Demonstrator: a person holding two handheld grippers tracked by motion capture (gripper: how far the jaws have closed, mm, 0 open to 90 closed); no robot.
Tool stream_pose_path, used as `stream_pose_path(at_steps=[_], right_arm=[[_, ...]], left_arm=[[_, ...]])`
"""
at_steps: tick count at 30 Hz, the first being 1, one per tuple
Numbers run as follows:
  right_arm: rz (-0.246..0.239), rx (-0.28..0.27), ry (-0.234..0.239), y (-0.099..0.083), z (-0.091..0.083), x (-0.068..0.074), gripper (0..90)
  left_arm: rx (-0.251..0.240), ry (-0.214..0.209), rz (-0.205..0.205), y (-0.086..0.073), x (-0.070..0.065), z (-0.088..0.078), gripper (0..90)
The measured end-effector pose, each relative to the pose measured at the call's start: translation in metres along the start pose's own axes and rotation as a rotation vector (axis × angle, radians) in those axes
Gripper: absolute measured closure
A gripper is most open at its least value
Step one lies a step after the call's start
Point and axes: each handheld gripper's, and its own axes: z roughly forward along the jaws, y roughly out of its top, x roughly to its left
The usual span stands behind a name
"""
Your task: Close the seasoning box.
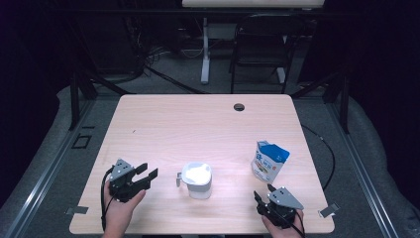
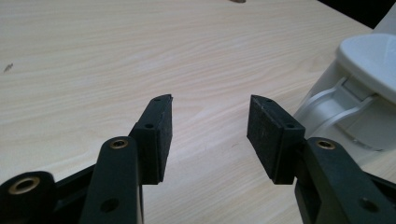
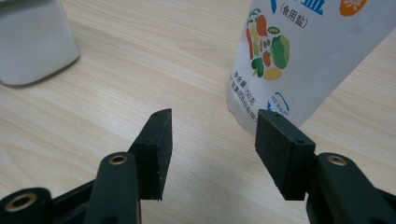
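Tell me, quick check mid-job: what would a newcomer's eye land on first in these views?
Probably the white lidded jug, standing bright at the near middle of the wooden table. Next the blue-and-white pouch, upright to its right, printed with vegetables in the right gripper view. Then the two grippers at the near edge: the left gripper open beside the jug's handle, the right gripper open just short of the pouch.

"Where did my cameras sit?"
"One looked down from above the table point(image 1: 208, 119). The two gripper cameras rode low, close over the wood."
"What did they share?"
"The white jug point(image 1: 197, 179), seen in all three."
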Motion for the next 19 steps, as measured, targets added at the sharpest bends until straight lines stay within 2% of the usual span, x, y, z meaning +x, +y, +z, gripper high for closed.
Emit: stream_pose_path(at_steps=[6, 12, 19], right_arm=[[-0.013, 0.009, 0.009, -0.0007, 0.0016, 0.0028, 46.5], [-0.020, 0.013, 0.017, -0.0010, 0.0029, 0.0047, 46.4], [-0.020, 0.013, 0.017, -0.0013, 0.0032, 0.0045, 46.2]], left_arm=[[0.042, 0.016, -0.006, -0.0076, 0.0045, 0.0071, 46.9], [0.045, 0.042, -0.019, -0.0098, 0.0080, 0.0067, 44.1], [0.039, 0.046, -0.028, -0.0101, 0.0098, 0.0057, 43.6]])
